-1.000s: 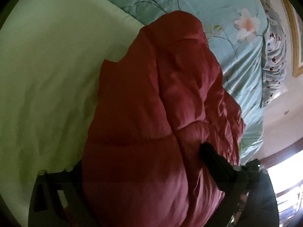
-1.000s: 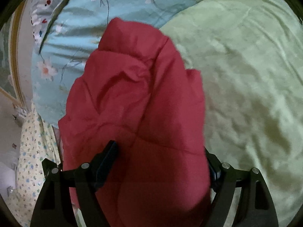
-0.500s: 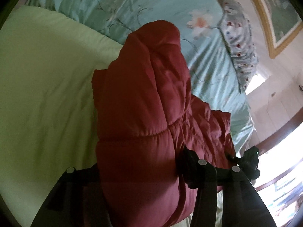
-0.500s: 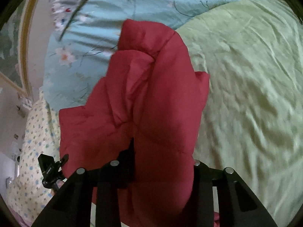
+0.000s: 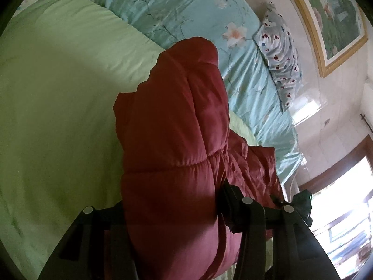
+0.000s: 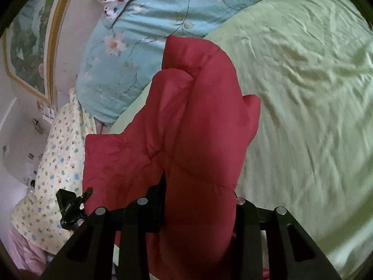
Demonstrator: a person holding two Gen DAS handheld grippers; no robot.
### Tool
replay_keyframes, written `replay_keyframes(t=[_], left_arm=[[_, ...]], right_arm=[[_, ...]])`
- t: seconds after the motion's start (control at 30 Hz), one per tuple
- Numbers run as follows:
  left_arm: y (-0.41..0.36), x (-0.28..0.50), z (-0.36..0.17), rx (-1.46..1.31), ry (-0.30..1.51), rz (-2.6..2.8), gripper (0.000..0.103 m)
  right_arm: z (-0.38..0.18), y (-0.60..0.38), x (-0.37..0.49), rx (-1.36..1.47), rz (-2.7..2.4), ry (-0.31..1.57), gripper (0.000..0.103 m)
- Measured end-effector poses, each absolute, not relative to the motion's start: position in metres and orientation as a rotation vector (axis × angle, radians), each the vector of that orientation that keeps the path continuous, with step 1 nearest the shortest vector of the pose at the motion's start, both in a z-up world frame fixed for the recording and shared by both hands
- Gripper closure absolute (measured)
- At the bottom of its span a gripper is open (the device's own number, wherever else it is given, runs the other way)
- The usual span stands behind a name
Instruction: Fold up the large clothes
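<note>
A red puffer jacket (image 5: 172, 140) hangs bunched and lifted above the green bedspread (image 5: 58, 93). My left gripper (image 5: 172, 200) is shut on a thick fold of it; the fabric bulges between the fingers and hides their tips. In the right wrist view the same jacket (image 6: 193, 128) fills the centre, and my right gripper (image 6: 198, 200) is shut on another thick fold. The green bedspread (image 6: 303, 93) lies below and to the right. The other gripper shows as a small black shape at the jacket's far edge in each view.
A light blue floral quilt (image 5: 186, 11) lies at the head of the bed, with a spotted pillow (image 5: 282, 53) against the wall. A gold-framed picture (image 5: 326, 23) hangs above. A yellow patterned cloth (image 6: 58, 151) lies at the bed's edge. A bright window (image 5: 345, 198) is lower right.
Both grippers have closed tighter on the jacket and raised it. The views have tilted up, bringing the pillow, wall and picture into sight.
</note>
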State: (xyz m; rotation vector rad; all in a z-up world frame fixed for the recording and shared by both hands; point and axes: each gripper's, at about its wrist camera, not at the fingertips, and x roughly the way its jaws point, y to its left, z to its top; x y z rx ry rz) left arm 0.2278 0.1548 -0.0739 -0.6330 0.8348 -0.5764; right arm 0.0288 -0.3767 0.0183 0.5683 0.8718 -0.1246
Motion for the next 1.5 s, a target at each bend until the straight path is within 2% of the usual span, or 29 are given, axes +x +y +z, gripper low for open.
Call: replay_keyframes(t=[0.33,0.5,0.9,1.07,1.17,1.5], left_arm=[[0.158,0.200,-0.072,-0.556,0.858,-0.519,0.057],[0.152,0.192,-0.073,-0.484,0.861,-0.437,0.054],[0.109,0.190,-0.068,-0.334,0.865,-0.264,0.037],[0.098,0.185,-0.065,-0.303,0.866,-0.212,0.024],[0.099,0.177,-0.059,-0.309,0.859,-0.199,0.018],[0.125,0.130,-0.025,-0.349,0.781,-0.162,0.009]], right_arm=[[0.009,-0.365,0.001,0.570,-0.157,0.856,0.068],[0.002,-0.368,-0.001,0.550,-0.187,0.847,0.063],[-0.014,-0.377,-0.003,0.528,-0.249,0.817,0.043],[-0.016,-0.377,0.001,0.511,-0.291,0.831,0.036],[-0.017,-0.376,0.003,0.494,-0.317,0.839,0.028],[-0.014,-0.370,0.001,0.440,-0.371,0.826,0.020]])
